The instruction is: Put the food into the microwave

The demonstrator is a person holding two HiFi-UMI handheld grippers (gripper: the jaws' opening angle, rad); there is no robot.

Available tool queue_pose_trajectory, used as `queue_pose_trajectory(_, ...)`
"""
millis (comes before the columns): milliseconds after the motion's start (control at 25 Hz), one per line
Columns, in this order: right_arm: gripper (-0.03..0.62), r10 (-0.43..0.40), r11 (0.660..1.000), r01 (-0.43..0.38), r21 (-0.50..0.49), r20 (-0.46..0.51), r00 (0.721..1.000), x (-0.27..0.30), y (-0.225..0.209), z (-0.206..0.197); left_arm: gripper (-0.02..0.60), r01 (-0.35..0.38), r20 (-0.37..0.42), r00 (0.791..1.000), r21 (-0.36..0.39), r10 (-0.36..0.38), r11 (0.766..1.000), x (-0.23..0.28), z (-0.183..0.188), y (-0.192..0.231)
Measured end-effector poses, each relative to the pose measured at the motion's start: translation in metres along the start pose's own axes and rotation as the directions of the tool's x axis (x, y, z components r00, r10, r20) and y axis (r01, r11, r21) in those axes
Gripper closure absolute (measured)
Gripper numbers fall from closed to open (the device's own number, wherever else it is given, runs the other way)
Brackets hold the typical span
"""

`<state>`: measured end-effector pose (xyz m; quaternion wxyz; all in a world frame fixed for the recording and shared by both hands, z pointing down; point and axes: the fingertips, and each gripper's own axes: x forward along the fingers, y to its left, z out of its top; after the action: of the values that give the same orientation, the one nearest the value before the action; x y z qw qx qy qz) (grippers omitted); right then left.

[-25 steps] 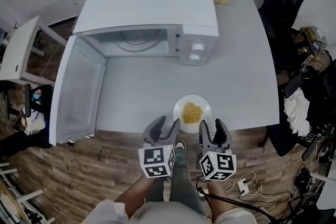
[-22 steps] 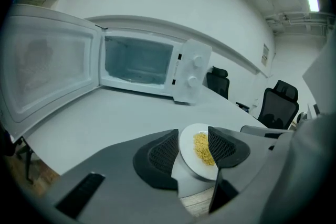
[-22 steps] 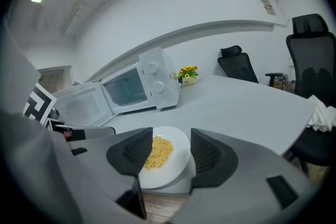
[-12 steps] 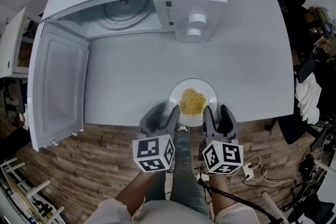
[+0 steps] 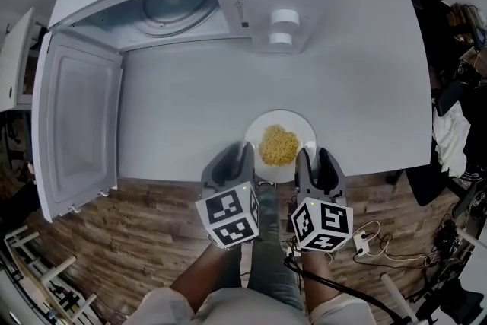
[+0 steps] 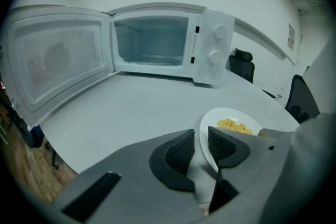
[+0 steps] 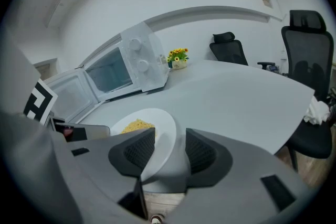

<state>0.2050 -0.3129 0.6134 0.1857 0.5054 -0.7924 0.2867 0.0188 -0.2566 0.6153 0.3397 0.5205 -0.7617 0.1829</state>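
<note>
Since a second ago both claws have sunk toward the table's near edge, and each now straddles the plate (image 5: 301, 135) rim instead of stopping short of it. The left claw (image 5: 234, 157) has its jaws apart with the plate's left rim standing in the gap. No pad is seen pressing on it. The right claw (image 5: 314, 160) has just been closing a little, yet its jaws are still wide, with the right rim between them and not clamped.

The food (image 5: 278, 145), a yellow heap of noodles, sits in the middle of the plate, between the two claws and just ahead of their tips.

The left gripper view looks straight into the microwave (image 6: 152, 39) far ahead of the left claw (image 6: 202, 144). Its cavity is lit and bare, and its door (image 6: 55, 65) is swung wide to that claw's left. The head view shows the turntable (image 5: 171, 7) and the two knobs (image 5: 283, 27) from above.

Only the right gripper view shows the sunflowers (image 7: 178, 56) beyond the microwave, and two black office chairs (image 7: 307, 44) to the right of the right claw (image 7: 170, 147). A white cloth (image 7: 317, 110) lies on the nearer chair.

The table (image 5: 190, 110) is pale grey and rounded. Behind the claws is a wood-plank floor (image 5: 137, 240), with a power strip (image 5: 358, 245) and cables.
</note>
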Motion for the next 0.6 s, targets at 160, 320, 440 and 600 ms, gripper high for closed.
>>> queue_pose_trajectory(160, 0.451, -0.025, 1.000, 0.025, 0.000, -0.013, 1.000, 0.0014, -0.0037, 0.0001, 0.149, 0.014, -0.038, 0.999, 0.001, -0.014, 1.000, 0.0033, -0.0032, -0.0087)
queue_pose_trajectory(320, 0.456, -0.022, 0.999, 0.023, 0.025, -0.047, 0.999, 0.0033, -0.0045, 0.0005, 0.149, 0.005, -0.066, 0.998, -0.049, -0.008, 0.999, 0.0050, -0.0048, -0.0046)
queue_pose_trajectory(440, 0.461, -0.023, 0.999, 0.024, 0.021, -0.060, 0.998, 0.0053, -0.0044, 0.0008, 0.149, 0.013, -0.085, 0.996, -0.053, -0.017, 0.999, 0.0073, -0.0061, -0.0066)
queue_pose_trajectory(600, 0.505, -0.011, 1.000, 0.011, 0.002, -0.063, 0.998, 0.0069, 0.0043, -0.0003, 0.149, -0.010, -0.086, 0.996, -0.060, 0.005, 0.998, 0.0080, -0.0051, -0.0052)
